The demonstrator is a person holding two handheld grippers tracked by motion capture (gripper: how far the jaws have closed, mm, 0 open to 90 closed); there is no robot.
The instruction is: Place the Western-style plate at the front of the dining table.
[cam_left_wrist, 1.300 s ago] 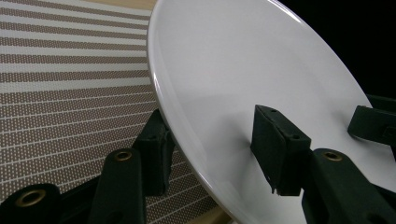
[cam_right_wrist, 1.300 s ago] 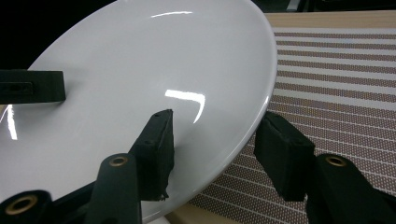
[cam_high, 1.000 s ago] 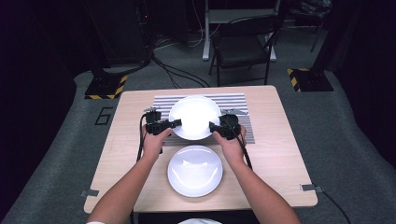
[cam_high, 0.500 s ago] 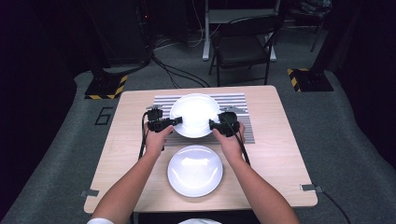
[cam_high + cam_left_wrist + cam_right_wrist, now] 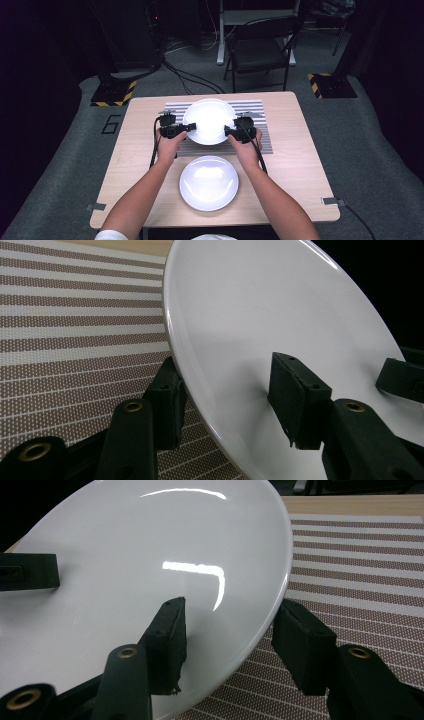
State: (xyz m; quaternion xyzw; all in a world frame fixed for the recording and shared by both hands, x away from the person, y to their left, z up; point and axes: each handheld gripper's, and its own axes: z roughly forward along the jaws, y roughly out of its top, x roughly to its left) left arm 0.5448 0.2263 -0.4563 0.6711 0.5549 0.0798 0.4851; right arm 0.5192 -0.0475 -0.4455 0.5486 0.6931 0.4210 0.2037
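A white plate point(image 5: 210, 120) is hanging over the striped placemat point(image 5: 260, 131) at the far middle of the wooden table point(image 5: 300, 165), pinched at opposite rims by both grippers. The left gripper point(image 5: 186, 128) is clamping the plate's left rim, one jaw lying on the upper face and the other tucked beneath, as the left gripper view point(image 5: 225, 405) is showing; the right gripper point(image 5: 231, 131) is doing the same on the right rim, seen close in the right gripper view point(image 5: 227, 640). Both sets of jaws are standing partly closed, each gripping the plate's edge. In the gripper views the plate's rim is riding clear above the mat. A second white plate point(image 5: 208, 182) is sitting on bare wood just near of the hands, between the forearms, and is taking up most of the near middle. Open tabletop is lying to the far left and along the right side, and the mat's right strip is showing free. Compared with a second ago, the held plate and both hands are staying almost where they were, and the near plate is lying unmoved.
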